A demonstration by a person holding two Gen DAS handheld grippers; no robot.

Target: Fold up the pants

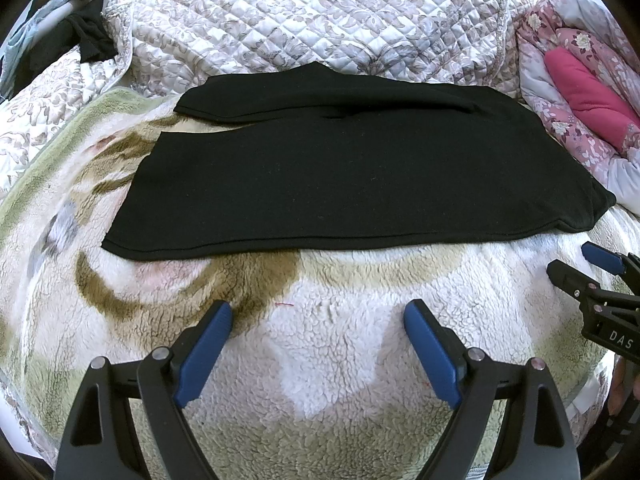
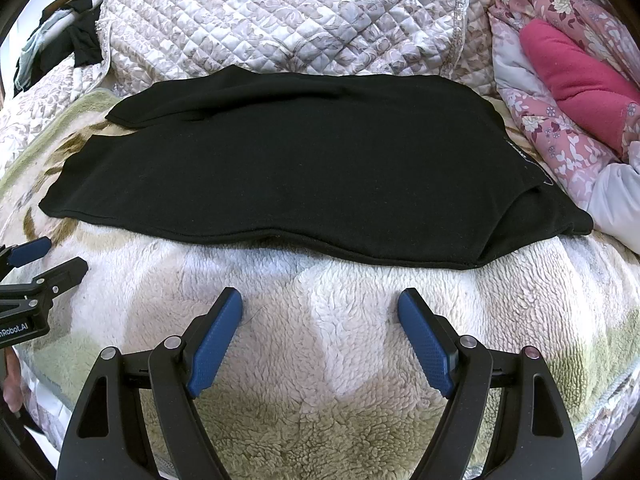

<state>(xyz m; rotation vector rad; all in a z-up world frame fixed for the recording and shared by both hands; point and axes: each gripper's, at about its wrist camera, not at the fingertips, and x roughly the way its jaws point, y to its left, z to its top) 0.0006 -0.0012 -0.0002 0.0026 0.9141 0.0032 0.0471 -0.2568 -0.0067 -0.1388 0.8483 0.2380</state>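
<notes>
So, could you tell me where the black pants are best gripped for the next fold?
Probably at the near hem of the black pants: it lies flat and free along the fleece blanket, facing both open grippers, left gripper and right gripper, so come in low from the near side.

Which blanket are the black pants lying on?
The black pants lie on the fluffy fleece blanket, cream with brown swirls, not the quilted cover behind.

Plain black pants on a cream fleece blanket with tan swirls; a grey-flowered quilt; a pink cushion.
</notes>
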